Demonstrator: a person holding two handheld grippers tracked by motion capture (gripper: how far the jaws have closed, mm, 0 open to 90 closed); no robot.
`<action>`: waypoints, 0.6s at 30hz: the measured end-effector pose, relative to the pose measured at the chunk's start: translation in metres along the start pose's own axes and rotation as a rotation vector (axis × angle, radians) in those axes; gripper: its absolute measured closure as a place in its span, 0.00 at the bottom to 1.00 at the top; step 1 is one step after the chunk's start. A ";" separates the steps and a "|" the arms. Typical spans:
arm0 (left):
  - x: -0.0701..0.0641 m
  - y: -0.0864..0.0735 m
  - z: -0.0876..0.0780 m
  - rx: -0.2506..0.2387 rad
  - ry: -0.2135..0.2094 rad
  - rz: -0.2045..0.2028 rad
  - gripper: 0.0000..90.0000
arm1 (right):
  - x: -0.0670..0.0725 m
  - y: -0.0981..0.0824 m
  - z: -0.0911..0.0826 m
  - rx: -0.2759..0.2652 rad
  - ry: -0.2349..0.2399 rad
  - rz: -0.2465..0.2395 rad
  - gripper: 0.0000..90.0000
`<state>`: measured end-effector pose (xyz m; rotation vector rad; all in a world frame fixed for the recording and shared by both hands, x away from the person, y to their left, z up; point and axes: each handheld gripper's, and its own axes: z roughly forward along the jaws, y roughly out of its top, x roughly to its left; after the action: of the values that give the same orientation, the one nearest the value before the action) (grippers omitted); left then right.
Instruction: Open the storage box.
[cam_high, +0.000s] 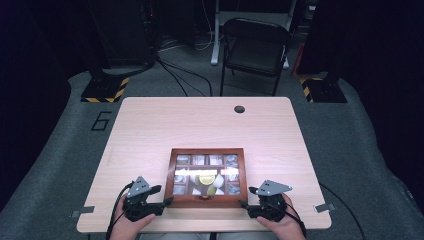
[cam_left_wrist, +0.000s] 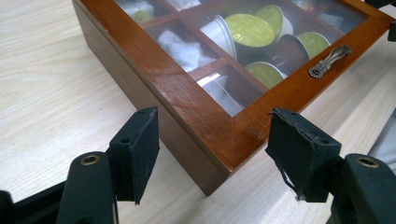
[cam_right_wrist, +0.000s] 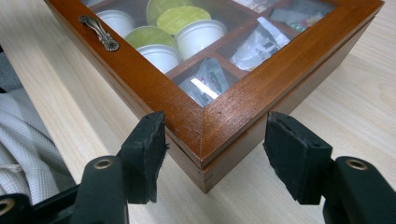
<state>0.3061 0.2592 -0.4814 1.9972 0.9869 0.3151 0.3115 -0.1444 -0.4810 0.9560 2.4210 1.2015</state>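
At the table's near edge: wooden box, glass lid, brass handle, capsules inside; rigid, probably weighty, pane fragile. Left gripper and right gripper spread, straddling its near corners; grasp the wooden frame

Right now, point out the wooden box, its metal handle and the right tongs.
wooden box (cam_high: 171, 176): high view, left side of the lid frame.
metal handle (cam_right_wrist: 98, 31): right gripper view, middle of the handle.
right tongs (cam_right_wrist: 215, 156): right gripper view, midway between the pads, open around the box corner.
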 end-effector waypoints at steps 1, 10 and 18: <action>-0.002 -0.001 0.003 0.015 -0.005 0.003 0.38 | 0.000 0.000 0.001 0.003 0.001 -0.002 0.43; -0.005 -0.003 0.009 0.046 -0.018 0.015 0.36 | 0.002 -0.003 0.007 0.049 0.001 -0.028 0.44; -0.004 -0.004 0.010 0.055 -0.025 0.015 0.37 | 0.002 -0.004 0.009 0.059 0.000 -0.031 0.44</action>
<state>0.3060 0.2517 -0.4900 2.0545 0.9746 0.2738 0.3127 -0.1394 -0.4891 0.9314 2.4749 1.1252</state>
